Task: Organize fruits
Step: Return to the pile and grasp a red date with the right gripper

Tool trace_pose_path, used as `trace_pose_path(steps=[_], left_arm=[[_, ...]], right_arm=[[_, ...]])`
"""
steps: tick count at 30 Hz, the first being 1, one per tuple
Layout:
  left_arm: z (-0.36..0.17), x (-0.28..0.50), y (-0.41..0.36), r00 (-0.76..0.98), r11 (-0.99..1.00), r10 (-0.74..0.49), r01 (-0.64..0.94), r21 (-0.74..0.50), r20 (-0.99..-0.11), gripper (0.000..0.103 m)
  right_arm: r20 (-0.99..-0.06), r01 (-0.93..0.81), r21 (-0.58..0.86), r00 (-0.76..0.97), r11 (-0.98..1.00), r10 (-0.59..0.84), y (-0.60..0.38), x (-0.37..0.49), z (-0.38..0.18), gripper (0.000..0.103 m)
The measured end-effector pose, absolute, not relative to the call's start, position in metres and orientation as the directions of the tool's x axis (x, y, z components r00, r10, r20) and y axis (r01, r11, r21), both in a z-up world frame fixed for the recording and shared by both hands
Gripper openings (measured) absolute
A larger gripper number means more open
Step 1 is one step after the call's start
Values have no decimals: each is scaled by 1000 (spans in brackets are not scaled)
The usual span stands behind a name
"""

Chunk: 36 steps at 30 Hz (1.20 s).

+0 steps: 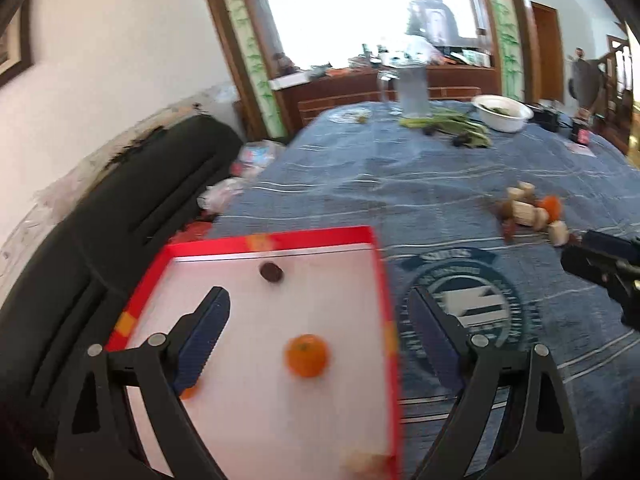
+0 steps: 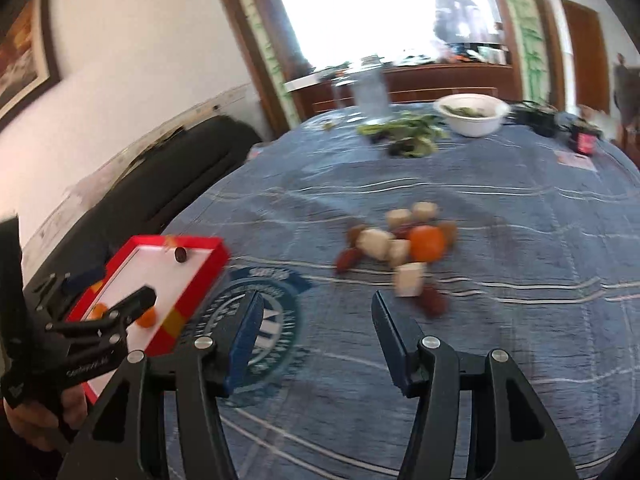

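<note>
Left tool (image 1: 320, 320) wide, empty | orange (image 1: 307, 355) between fingers, in tray (image 1: 280, 240)

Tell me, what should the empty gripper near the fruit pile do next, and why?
Probably ease the right gripper forward to the pale chunk nearest it and close on it. Its jaws are open with nothing between them, and the pile with the loose orange lies just ahead on the blue cloth. The red tray already holds an orange.

Blown-out window (image 1: 360, 12), motion blur throughout
</note>
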<state>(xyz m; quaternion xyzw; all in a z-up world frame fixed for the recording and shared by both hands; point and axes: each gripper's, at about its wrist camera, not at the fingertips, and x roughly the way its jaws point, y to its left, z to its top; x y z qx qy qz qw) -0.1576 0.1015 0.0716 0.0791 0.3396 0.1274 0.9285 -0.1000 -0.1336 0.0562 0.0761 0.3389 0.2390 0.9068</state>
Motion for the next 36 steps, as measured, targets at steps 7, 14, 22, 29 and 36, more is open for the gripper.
trace_pose_path(steps=[7,14,22,29,36], left_arm=[[73,-150,69,742,971,213,-92,219,-635,91],[67,-146,60,736,976,182,-56,209,-652,94],[62,-132,41,729,978,131,16,208,-672,94],[62,-111,29,725,971,139,35,237,-675,94],[52,-73,14,687,970,127,66,236,-716,94]], right_arm=[[-615,-245,280,697,928,369,-194,-92,49,59],[-699,-182,280,635,943,330,-215,-76,34,59],[-756,-327,119,582,937,300,-160,-47,32,44],[-790,-373,92,537,923,296,-149,-27,10,25],[-759,-307,220,542,926,361,-182,-14,13,16]])
